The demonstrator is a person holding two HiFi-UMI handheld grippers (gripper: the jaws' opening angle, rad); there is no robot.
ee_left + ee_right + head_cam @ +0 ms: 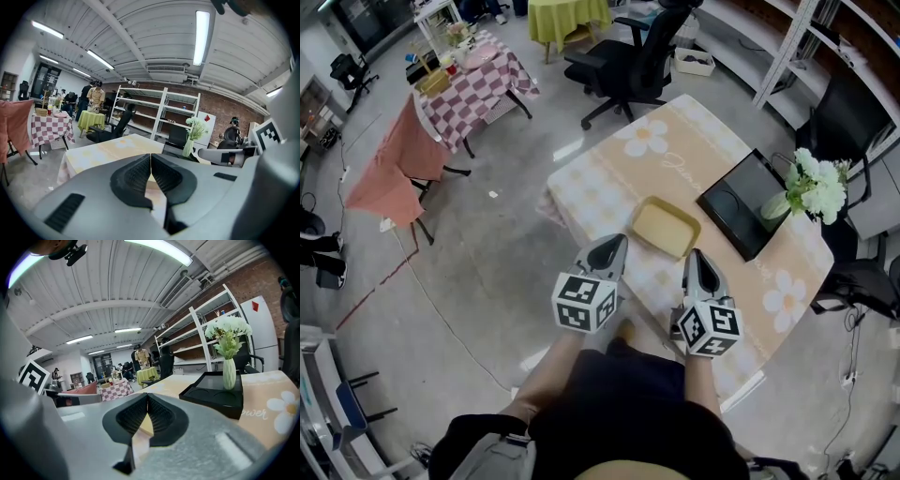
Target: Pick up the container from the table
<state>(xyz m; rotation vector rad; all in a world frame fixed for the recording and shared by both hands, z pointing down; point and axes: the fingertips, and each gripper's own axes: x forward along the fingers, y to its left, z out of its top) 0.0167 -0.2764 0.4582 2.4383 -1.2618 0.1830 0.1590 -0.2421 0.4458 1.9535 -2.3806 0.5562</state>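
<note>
Container [664, 227], shallow and yellow, sits on the worktop [675, 150] just ahead of the fingers, between both pairs. Left gripper [619, 242] and right gripper [698, 255] are pressed together, empty. I'd spread one pair first, then pinch the near rim squarely.

Shallow yellow rectangular container [664, 227]: in both gripper views, nearly all hidden behind the dark ribbed pads.
Flower-print beige table [675, 141]: near edge covered by the grippers' marker cubes and the person's arms.
Flat black tray [741, 202]: right corner hidden by the white flower bunch [816, 183].
Distant standing people [96, 96]: too small to tell apart.
</note>
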